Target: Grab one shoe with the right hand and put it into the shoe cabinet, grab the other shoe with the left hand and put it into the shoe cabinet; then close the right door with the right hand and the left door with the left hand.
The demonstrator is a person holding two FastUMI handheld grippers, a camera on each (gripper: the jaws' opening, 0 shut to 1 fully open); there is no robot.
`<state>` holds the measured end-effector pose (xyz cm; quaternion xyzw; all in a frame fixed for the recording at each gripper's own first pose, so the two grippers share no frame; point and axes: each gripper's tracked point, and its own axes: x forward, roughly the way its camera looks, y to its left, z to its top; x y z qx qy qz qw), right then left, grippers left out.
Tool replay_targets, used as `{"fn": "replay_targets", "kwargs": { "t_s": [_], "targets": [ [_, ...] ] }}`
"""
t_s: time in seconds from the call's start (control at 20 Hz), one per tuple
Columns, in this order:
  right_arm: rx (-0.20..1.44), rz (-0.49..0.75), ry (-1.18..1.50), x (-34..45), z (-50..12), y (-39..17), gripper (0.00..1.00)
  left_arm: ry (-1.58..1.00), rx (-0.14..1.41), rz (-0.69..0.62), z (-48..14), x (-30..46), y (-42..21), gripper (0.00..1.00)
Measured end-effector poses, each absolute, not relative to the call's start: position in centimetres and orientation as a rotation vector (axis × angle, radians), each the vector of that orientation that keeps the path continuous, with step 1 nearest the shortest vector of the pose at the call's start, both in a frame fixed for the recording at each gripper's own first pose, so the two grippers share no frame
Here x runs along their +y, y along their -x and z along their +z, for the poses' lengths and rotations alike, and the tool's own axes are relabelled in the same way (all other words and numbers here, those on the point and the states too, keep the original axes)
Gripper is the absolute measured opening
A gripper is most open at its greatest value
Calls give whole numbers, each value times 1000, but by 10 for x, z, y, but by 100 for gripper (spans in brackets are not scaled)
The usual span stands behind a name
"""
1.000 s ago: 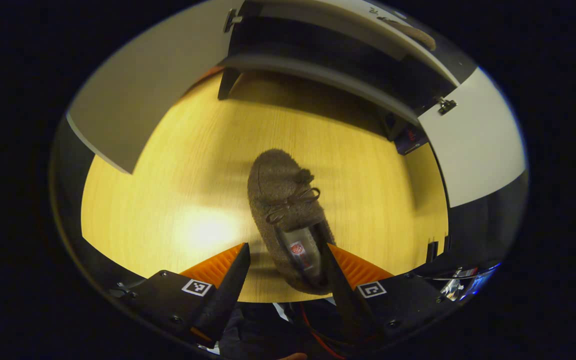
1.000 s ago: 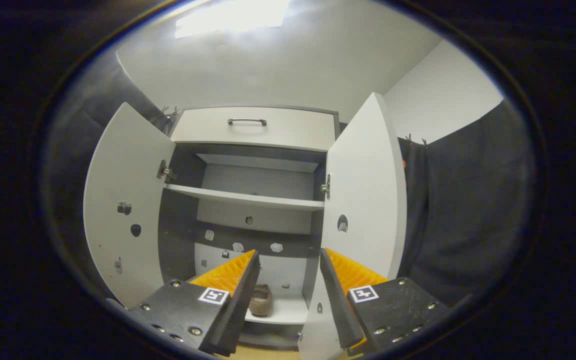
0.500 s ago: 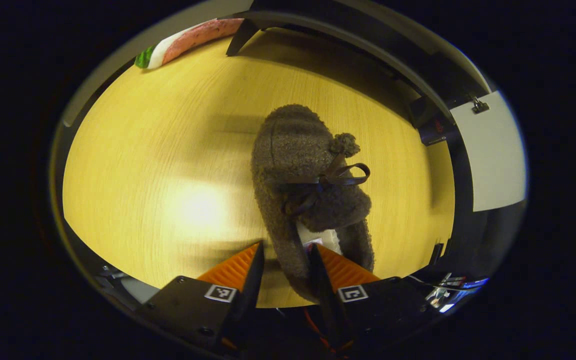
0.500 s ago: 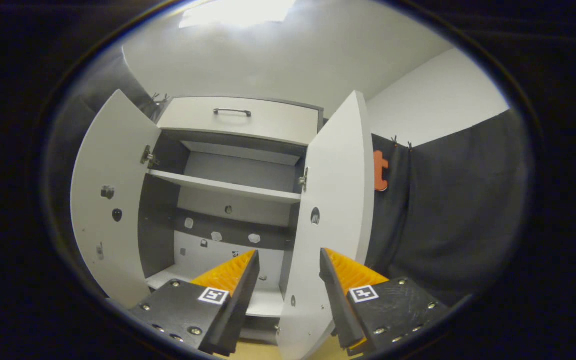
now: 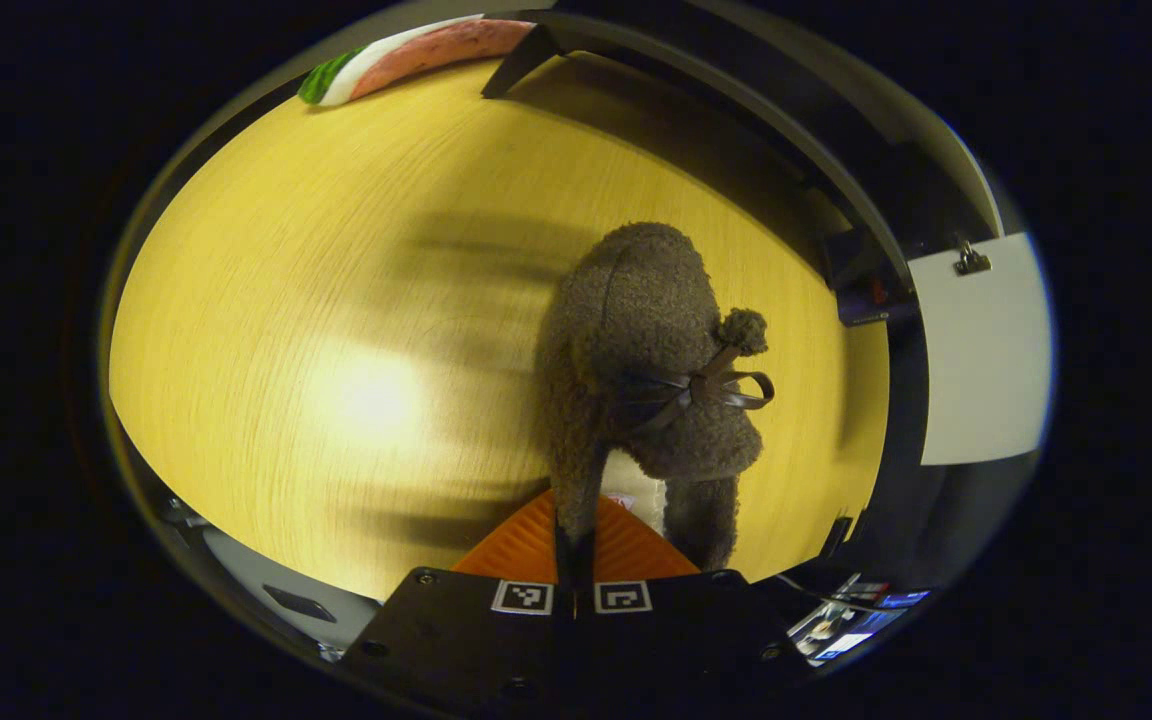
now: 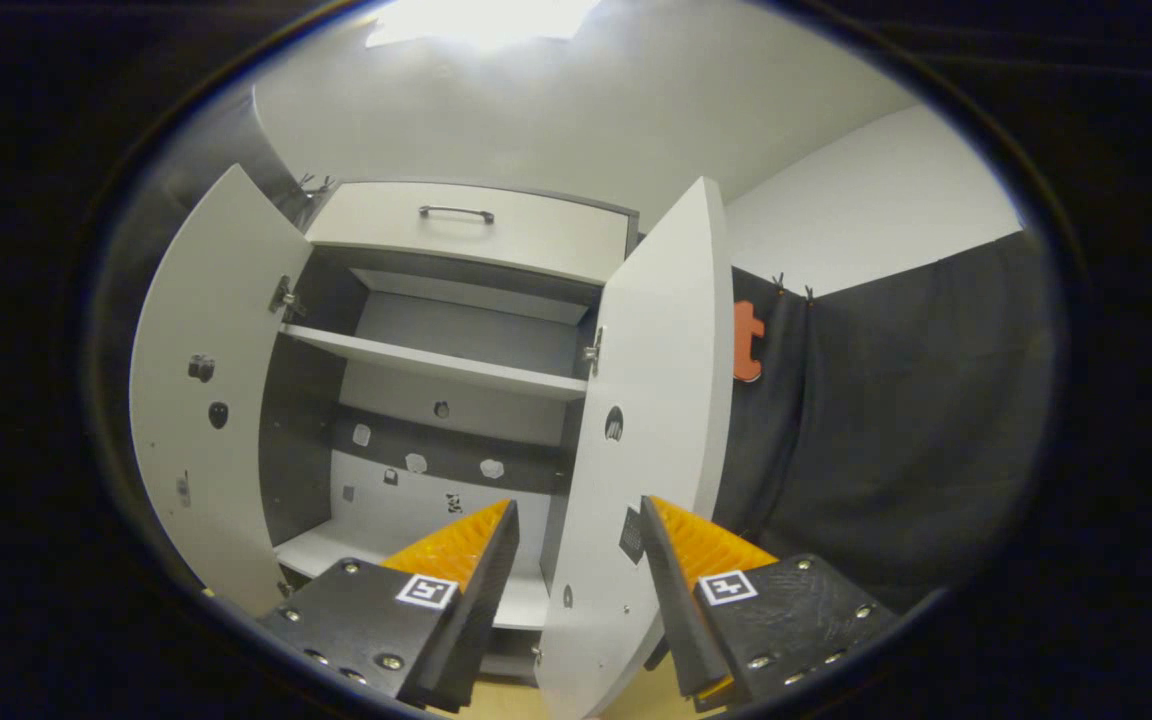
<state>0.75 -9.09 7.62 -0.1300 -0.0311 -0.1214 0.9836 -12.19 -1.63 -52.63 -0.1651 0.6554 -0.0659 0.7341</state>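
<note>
- The brown fuzzy shoe (image 5: 651,360) hung toe-outward over the wooden floor (image 5: 336,300), near the shoe cabinet (image 6: 456,370).
- The left gripper (image 5: 573,535) was clamped on its heel rim, fingers together.
- The right gripper (image 6: 576,560) stood with fingers apart, straddling the edge of the open right door (image 6: 651,400); the left door (image 6: 211,380) was open too.

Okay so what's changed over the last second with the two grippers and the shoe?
The left gripper closed its open fingers on the heel edge of the fuzzy brown shoe, which now tilts right. The right gripper swung right, toward the right door. It stayed open; both cabinet doors stayed open.
</note>
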Motion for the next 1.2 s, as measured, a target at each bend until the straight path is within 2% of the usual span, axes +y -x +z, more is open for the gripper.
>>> {"fn": "replay_targets", "kwargs": {
  "t_s": [0.05, 0.35, 0.85, 1.2],
  "targets": [
    [-61, -246, 262, -92, 75, -8, 72, 336, 1425, -150, -523, -19, 119, 1],
    [-63, -247, 250, -95, 73, -10, 73, 299, 1278, -213, -463, -29, 75, 1],
    [-85, -247, 203, -100, 76, -7, 73, 306, 948, -319, -311, -60, -17, 3],
    [-106, -263, 186, -109, 86, 4, 73, 309, 735, -363, -213, -80, -102, 1]
  ]
}}
